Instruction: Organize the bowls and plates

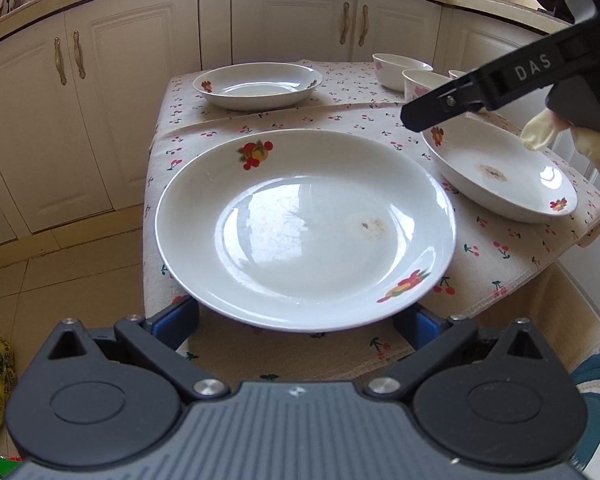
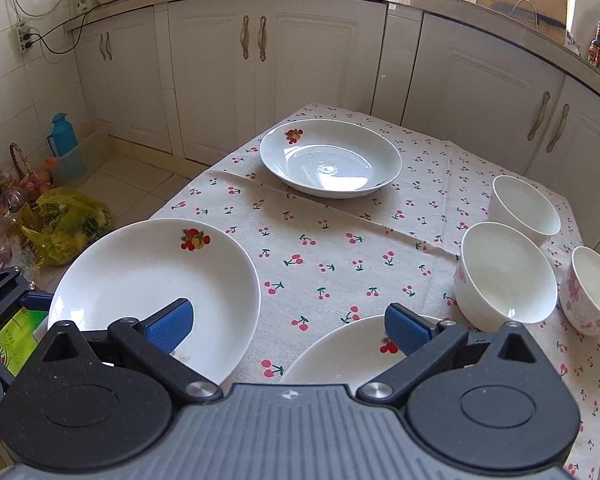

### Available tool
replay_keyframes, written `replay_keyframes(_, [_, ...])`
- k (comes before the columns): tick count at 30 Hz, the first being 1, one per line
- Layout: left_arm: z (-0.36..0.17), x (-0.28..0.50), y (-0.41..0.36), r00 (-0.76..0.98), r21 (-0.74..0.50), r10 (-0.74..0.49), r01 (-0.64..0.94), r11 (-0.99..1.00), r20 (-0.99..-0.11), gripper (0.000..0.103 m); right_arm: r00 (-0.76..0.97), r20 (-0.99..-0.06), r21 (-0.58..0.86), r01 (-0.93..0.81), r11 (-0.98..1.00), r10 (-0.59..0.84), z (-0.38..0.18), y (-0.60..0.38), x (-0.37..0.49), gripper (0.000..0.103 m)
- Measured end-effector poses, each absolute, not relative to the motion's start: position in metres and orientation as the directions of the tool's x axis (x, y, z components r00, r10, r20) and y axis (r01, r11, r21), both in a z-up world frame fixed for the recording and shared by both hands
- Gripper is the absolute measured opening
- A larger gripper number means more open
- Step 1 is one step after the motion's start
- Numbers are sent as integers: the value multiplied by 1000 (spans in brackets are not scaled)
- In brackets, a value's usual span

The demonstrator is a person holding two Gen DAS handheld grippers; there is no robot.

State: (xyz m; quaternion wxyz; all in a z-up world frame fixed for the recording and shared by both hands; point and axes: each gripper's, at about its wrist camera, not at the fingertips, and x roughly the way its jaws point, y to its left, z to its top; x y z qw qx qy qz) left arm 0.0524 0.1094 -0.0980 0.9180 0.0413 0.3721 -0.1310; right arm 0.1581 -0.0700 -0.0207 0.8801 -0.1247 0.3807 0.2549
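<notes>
A kitchen, daylight: the left gripper (image 1: 300, 316), its blue-padded fingers (image 1: 176, 320) spread wide apart and clamping nothing, sits low at 6 o'clock in its own view, with the near rim of a white fruit-print plate (image 1: 304, 224) lying over the gap between them. Whether the pads touch the rim cannot be told. The plate rests on a cherry-print cloth (image 1: 340, 120) covering the small counter (image 2: 588, 420), its left edge overhanging the counter's side.

At 2 o'clock in the same view, a second plate (image 1: 500, 176), marked by a brownish smear at its centre, lies just beside the first. The right gripper (image 1: 414, 118) hovers over that plate's far rim, held by a hand (image 1: 568, 136) in a pale glove. In the right wrist view, this gripper's fingers (image 2: 168, 326) also stand wide apart and empty, one over the first plate at 8 o'clock, the other over the second plate (image 2: 340, 356) at 5 o'clock.

Further back, at 3 o'clock in the right wrist view, three white bowls cluster together: the near bowl (image 2: 504, 276), a pink-flowered bowl (image 2: 592, 292) beside it, and a far bowl (image 2: 524, 208) behind. A third plate (image 2: 330, 158) sits alone at 12 o'clock, well apart from the others, before a run of cream cabinets (image 2: 220, 72).
</notes>
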Motion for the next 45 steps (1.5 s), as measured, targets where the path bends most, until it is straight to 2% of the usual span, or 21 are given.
replay_keyframes(6, [-99, 49, 112, 702, -25, -225, 283, 959, -676, 103, 553, -748, -18, -570, 821, 368, -26, -62, 166, 103])
replay_keyframes(10, [-103, 43, 115, 736, -30, -238, 285, 958, -634, 102, 518, -756, 33, -579, 815, 399, -27, -59, 174, 103])
replay_keyframes(17, [-101, 45, 116, 731, -23, -236, 290, 957, -641, 103, 481, -761, 55, -620, 783, 435, -31, -51, 183, 103])
replay_keyframes(23, [-103, 41, 116, 747, -24, -237, 284, 958, -621, 103, 398, -765, 160, -644, 748, 506, -38, -48, 198, 103])
replay_keyframes(31, [-100, 49, 117, 716, -23, -260, 322, 946, -647, 103, 312, -795, 162, -717, 678, 520, -53, -31, 209, 103])
replay_keyframes(42, [-95, 54, 120, 696, 30, -262, 377, 926, -668, 102, 171, -813, 264, -743, 615, 556, -69, -20, 235, 73])
replay_keyframes(45, [-94, 55, 120, 692, 39, -266, 391, 919, -671, 102, 154, -811, 277, -749, 602, 565, -70, -19, 236, 68])
